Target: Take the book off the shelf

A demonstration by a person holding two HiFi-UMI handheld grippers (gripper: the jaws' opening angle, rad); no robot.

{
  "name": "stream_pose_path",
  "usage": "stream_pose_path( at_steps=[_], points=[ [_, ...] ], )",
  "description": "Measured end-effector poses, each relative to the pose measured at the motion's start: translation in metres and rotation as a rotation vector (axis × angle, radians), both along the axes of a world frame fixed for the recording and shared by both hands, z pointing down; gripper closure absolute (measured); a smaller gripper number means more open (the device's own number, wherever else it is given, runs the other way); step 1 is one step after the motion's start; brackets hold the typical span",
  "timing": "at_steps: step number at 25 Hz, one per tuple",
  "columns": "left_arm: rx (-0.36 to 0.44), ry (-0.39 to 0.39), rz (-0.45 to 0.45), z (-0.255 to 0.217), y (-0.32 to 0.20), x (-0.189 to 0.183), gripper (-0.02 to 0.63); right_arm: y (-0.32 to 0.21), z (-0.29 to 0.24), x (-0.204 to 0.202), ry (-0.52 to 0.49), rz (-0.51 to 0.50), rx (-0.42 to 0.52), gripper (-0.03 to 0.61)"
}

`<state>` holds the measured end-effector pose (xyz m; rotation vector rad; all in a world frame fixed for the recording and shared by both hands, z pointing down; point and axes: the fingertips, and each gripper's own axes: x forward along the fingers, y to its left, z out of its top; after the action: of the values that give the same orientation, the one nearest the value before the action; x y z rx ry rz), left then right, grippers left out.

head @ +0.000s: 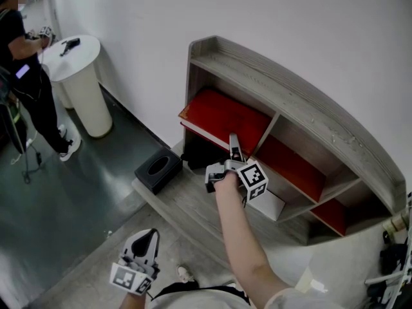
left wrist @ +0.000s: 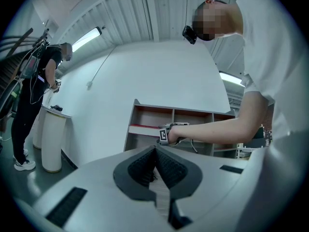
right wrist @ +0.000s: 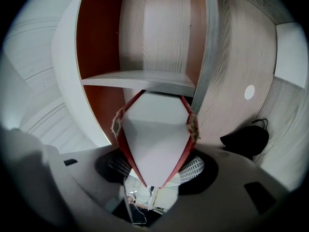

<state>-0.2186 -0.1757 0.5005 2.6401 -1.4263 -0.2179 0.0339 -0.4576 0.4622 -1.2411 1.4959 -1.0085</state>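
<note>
I am pinching the red book (head: 222, 116) between my right gripper's (head: 233, 140) pads at the front edge of the shelf's (head: 293, 90) left compartment, gripping its spine end for drawing it out; my left gripper (head: 147, 244) is hanging low, fingers pressed together on nothing.

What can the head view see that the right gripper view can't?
Only the head view shows the white round table, a person beside it and the left gripper. Only the right gripper view shows the white page edges of the book, clamped in the right gripper. Both show the wooden shelf and the book's red cover.
</note>
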Motion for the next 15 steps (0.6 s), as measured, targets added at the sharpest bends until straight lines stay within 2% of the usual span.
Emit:
stream_pose_path(
  at_steps=[7,15],
  points=[
    [-0.002,-0.002,-0.006,-0.0003,0.0036,-0.0043,0.597,0.0018,0.0023,-0.0005,-0.031,0.0,0.011,0.313],
    [0.01,-0.002,-0.005,-0.0043,0.0081,-0.0027,0.597,0.0047,-0.0043,-0.0033,0.006,-0.029,0.026,0.311]
  ],
)
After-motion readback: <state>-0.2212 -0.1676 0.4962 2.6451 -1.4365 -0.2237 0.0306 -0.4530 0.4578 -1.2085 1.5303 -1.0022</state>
